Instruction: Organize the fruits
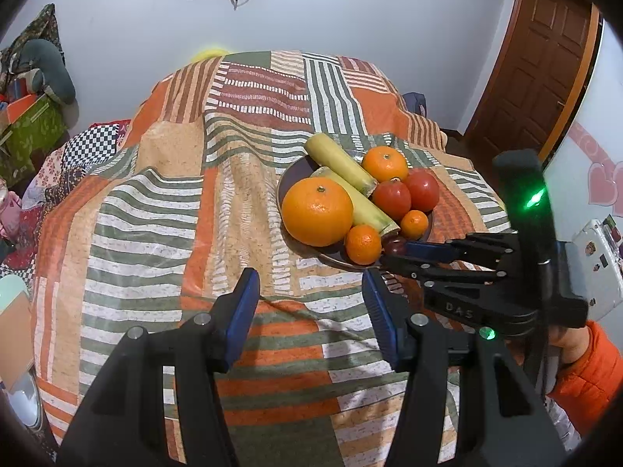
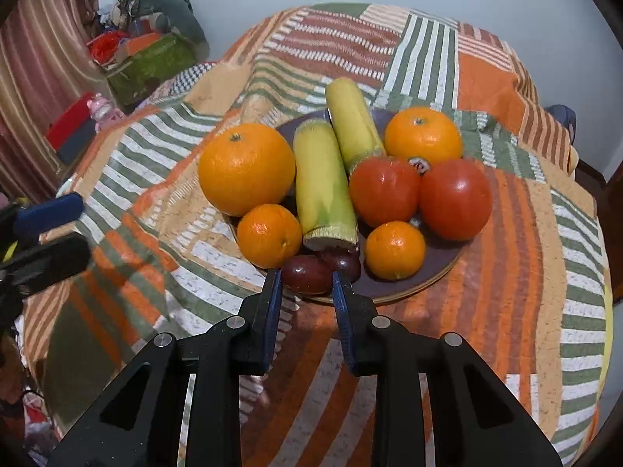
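Observation:
A dark plate [image 2: 436,268] on the striped cloth holds a big orange [image 2: 246,168], two yellow corn pieces [image 2: 325,190], two red tomatoes [image 2: 455,198], smaller oranges [image 2: 269,235] and two dark red fruits [image 2: 305,274] at its near rim. My right gripper [image 2: 307,284] has its jaws around the nearer dark red fruit, fingertips beside it, narrowly open. In the left wrist view the right gripper [image 1: 393,253] reaches to the plate [image 1: 290,179] at the dark fruit [image 1: 394,245]. My left gripper [image 1: 309,284] is open and empty above the cloth, left of the plate.
The table is covered by an orange, green and white striped cloth [image 1: 194,202]. Cluttered boxes and bags [image 2: 148,58] stand at the far left by a curtain. A wooden door [image 1: 537,70] is at the right. A metal bowl [image 1: 23,401] sits at the left edge.

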A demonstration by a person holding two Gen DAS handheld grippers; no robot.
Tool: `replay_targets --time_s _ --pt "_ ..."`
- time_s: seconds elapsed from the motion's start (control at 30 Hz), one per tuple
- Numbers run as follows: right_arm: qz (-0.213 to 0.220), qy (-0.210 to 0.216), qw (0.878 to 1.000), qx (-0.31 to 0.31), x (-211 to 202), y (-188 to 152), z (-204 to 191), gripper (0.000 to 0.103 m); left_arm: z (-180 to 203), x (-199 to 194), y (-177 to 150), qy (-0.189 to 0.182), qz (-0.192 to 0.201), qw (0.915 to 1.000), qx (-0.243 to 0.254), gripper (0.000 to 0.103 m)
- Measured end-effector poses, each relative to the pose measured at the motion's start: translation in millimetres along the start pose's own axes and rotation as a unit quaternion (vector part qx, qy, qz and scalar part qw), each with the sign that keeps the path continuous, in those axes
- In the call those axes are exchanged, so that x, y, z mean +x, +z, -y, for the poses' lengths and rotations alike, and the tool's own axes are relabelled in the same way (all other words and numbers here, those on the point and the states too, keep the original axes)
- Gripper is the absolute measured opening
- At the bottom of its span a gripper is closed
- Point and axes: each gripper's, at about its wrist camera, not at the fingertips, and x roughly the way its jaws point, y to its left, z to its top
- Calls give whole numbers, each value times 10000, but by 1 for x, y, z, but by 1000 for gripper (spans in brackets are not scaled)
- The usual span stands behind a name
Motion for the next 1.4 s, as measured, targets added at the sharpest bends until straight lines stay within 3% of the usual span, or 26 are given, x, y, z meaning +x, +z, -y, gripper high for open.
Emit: replay_targets --time_s 0.27,0.5,0.8,1.07,1.27,1.4 --pt "109 71 9998 173 -20 -2 8 31 4 -12 5 10 124 9999 -25 54" --pt "1089 -45 9940 114 -111 -7 2 31 24 -59 20 47 723 9974 60 54" --pt "2764 -212 9608 42 -240 -22 -25 31 69 -157 28 252 1981 9789 426 54" --pt "3524 -187 9356 131 -287 -41 -40 33 85 -221 24 167 2661 9627 467 56" --pt "3862 -296 9218 124 -302 -52 -47 52 91 -244 18 83 2911 9555 478 61" --pt "3986 -391 9162 88 -305 -53 -51 62 95 -252 13 108 3009 9524 474 73"
